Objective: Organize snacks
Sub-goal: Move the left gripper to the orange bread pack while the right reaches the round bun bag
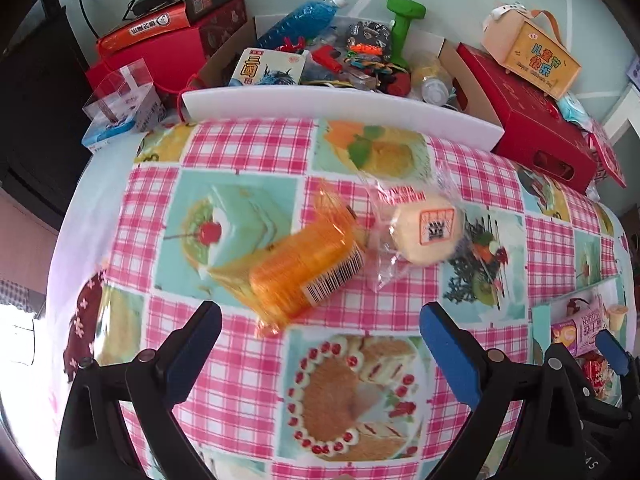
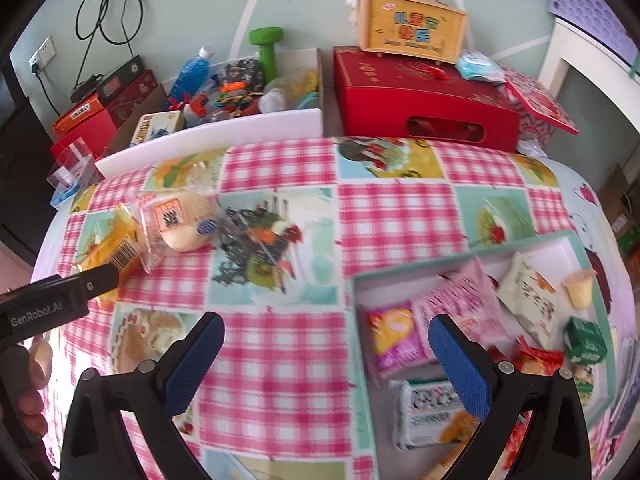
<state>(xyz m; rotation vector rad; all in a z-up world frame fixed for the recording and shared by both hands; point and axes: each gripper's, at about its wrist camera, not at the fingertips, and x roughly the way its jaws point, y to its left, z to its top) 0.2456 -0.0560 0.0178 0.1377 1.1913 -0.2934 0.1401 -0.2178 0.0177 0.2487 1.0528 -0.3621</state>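
Just ahead of hand-held gripper (image 1: 320, 344): orange snack pack (image 1: 304, 268).

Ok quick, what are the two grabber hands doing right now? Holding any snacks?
Left gripper: open, holding nothing, above the orange snack pack.
Right gripper: open, holding nothing, beside the snack tray.

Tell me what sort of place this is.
Probably a room in a home, with a cluttered table. A checked dessert-print tablecloth covers it, a white box full of toys and bottles stands at the back, and red gift boxes sit against a painted wall.
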